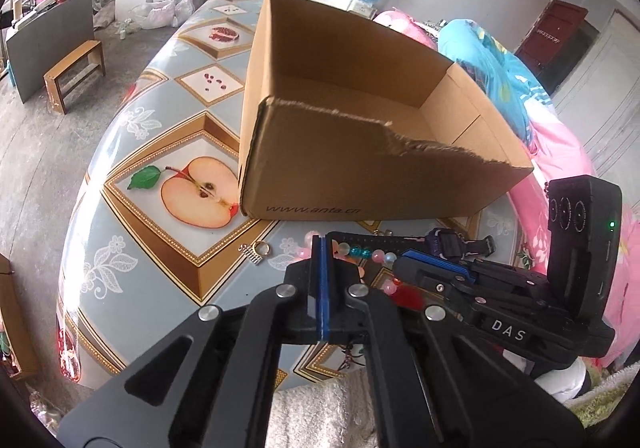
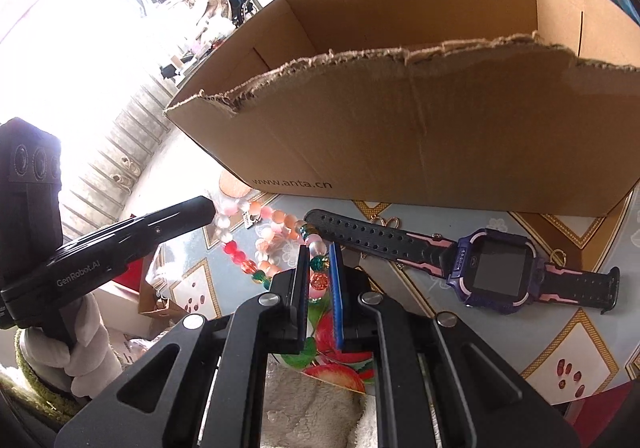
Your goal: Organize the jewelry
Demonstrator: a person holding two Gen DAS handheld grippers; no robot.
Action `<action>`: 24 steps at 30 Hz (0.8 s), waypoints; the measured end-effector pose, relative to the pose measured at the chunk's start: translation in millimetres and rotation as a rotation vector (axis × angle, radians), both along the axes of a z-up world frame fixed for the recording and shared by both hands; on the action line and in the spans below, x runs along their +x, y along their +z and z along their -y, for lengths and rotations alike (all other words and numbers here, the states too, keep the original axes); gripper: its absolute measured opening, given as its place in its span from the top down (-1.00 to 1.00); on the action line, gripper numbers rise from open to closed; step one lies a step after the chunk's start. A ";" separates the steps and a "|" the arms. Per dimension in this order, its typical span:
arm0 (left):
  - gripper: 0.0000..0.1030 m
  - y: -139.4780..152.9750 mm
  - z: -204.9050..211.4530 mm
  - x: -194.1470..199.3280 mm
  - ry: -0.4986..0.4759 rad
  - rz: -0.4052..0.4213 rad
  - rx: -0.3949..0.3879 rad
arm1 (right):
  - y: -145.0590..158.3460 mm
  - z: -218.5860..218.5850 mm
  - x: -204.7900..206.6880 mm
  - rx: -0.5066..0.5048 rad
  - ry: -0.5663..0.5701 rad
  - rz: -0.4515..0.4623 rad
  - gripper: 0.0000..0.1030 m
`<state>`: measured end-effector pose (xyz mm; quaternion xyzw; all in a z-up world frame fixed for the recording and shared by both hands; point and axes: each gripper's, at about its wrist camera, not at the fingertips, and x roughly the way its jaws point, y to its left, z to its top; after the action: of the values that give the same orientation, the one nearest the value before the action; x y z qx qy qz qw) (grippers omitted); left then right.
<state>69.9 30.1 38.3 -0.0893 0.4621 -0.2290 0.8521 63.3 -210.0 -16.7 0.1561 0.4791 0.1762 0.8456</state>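
Observation:
An open cardboard box (image 1: 360, 176) with a torn front wall stands on the table; it also shows in the right wrist view (image 2: 420, 136). A bead bracelet (image 2: 272, 236) of pink, red and green beads lies in front of it. My right gripper (image 2: 320, 260) is closed around the bracelet's near beads. A purple and black watch (image 2: 492, 268) lies flat to its right. My left gripper (image 1: 322, 244) is shut and empty, just left of the beads (image 1: 368, 254). A gold ring (image 1: 262, 247) with a small silver charm lies to its left.
The table (image 1: 152, 128) has a fruit-pattern cloth and ends at a rounded edge on the left. A wooden stool (image 1: 76, 74) stands on the floor beyond. Pink and blue bedding (image 1: 560, 128) lies right of the box.

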 end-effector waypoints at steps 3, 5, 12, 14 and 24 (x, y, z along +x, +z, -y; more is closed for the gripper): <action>1.00 19.4 2.6 -6.6 -0.020 0.044 -0.018 | 15.5 3.5 -5.3 0.004 0.003 0.036 0.81; 1.00 30.2 5.8 -9.2 -0.038 0.075 -0.020 | 25.3 3.5 -8.6 0.002 0.008 0.064 0.81; 1.00 8.2 8.7 -2.2 -0.021 0.010 0.037 | 22.2 3.0 -7.5 -0.023 0.005 0.057 0.81; 0.92 -5.0 8.5 -2.3 -0.016 -0.017 0.063 | 18.3 2.8 -5.9 -0.027 0.001 0.043 0.81; 0.60 -42.7 19.5 7.9 -0.019 -0.064 0.217 | 2.7 -1.7 3.8 -0.032 0.004 -0.015 0.81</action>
<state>77.7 10.5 -4.4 0.0008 0.5118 -0.1827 0.8395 67.1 -208.3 -14.0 0.1429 0.4886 0.1687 0.8440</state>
